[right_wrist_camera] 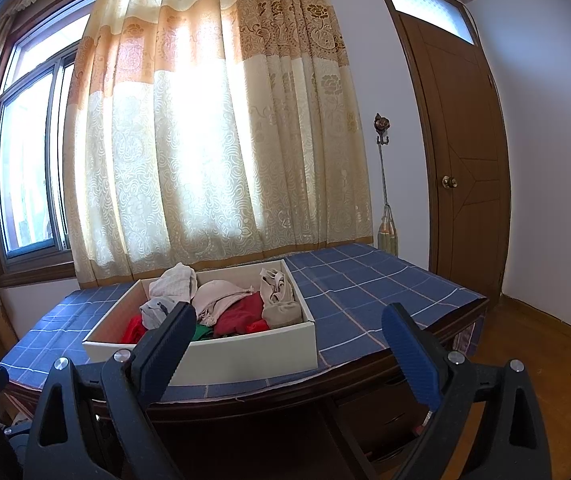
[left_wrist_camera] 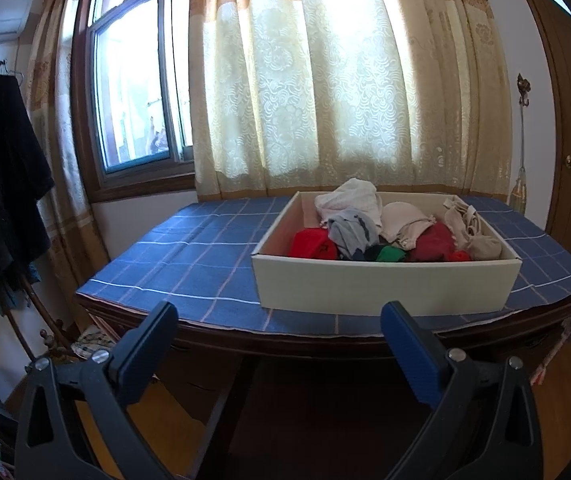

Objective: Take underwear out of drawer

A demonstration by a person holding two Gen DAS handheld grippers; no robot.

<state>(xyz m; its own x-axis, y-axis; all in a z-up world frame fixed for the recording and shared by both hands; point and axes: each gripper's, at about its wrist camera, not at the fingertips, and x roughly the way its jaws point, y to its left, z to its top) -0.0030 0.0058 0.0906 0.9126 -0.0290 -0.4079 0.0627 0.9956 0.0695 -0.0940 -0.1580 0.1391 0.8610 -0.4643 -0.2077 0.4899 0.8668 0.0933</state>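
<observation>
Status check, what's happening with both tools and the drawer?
Left tool open, short of the table. Right tool open, empty. Drawer full of underwear, untouched. Nothing in the way.

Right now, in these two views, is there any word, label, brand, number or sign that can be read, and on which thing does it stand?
None can be read.
White box: its sides are plain, no print.
Clothes in the box: no label or tag that shows.
Blue checked tablecloth, curtain and door: pattern only, no text.
</observation>
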